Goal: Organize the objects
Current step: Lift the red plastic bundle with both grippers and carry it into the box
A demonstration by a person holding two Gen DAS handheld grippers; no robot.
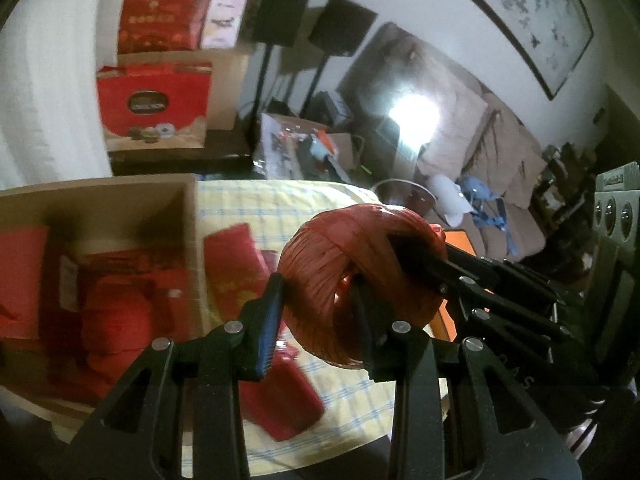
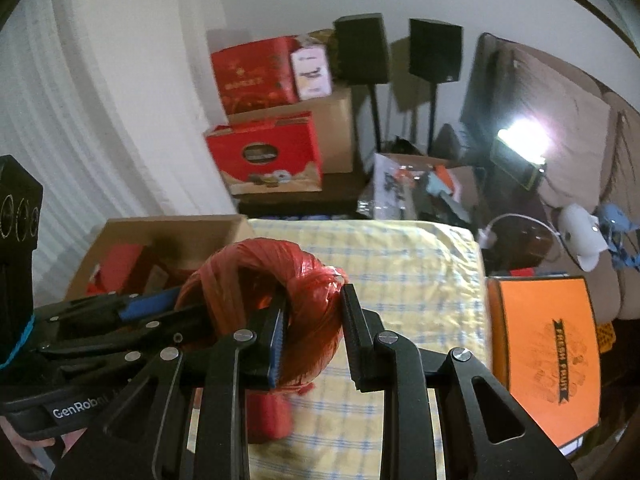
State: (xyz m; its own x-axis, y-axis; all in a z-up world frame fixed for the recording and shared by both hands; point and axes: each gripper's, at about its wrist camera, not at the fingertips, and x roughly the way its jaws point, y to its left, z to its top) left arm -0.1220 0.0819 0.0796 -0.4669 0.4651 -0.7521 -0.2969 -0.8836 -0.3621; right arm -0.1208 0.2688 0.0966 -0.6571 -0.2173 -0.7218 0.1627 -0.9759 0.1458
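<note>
Boxes come first. Your open cardboard box sits at the left of the left wrist view, on the table with the yellow checked cloth. Inside it you can see red things piled up: red packets and one round red lump. They are too blurry to count.

Low in the middle of that view, three flat red packets lie on the cloth just beside the box.

You hold one ring of red plastic string up above the table, in the middle of both views. Your left gripper is clamped on the near side of the ring, with one finger outside it and one in the hole. Your right gripper is clamped on the other side of the ring the same way. In the left wrist view it comes in from the right.

One orange box with "FRESH FRUIT" on it sits at the right of the right wrist view, off the table's edge.

At the top of the right wrist view, two red gift boxes and one plain brown box are stacked by the wall. Two black speakers stand on poles beside them. One more open box of mixed small stuff sits behind the table.
</note>
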